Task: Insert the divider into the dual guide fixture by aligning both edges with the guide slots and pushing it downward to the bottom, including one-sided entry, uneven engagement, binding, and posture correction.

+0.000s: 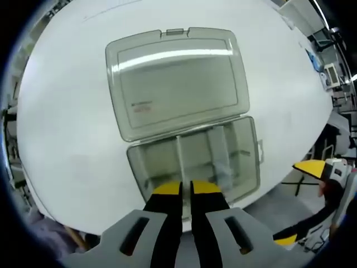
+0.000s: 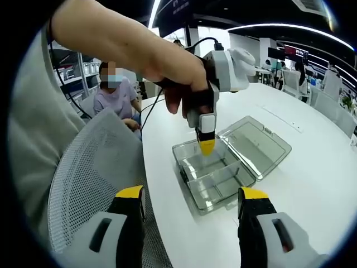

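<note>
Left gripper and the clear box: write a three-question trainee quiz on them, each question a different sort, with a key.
1. True or false: the lid of the clear compartment box lies closed over the tray.
2. Multiple choice: in the right gripper view, the left gripper is A) lying flat on the white table, B) held by a hand and pointing down over the box, C) resting on the mesh chair.
3. Fill in: the right gripper has its jaws set ____.

Key: 1 false, the lid is swung open; 2 B; 3 apart (open), with nothing between them.
</note>
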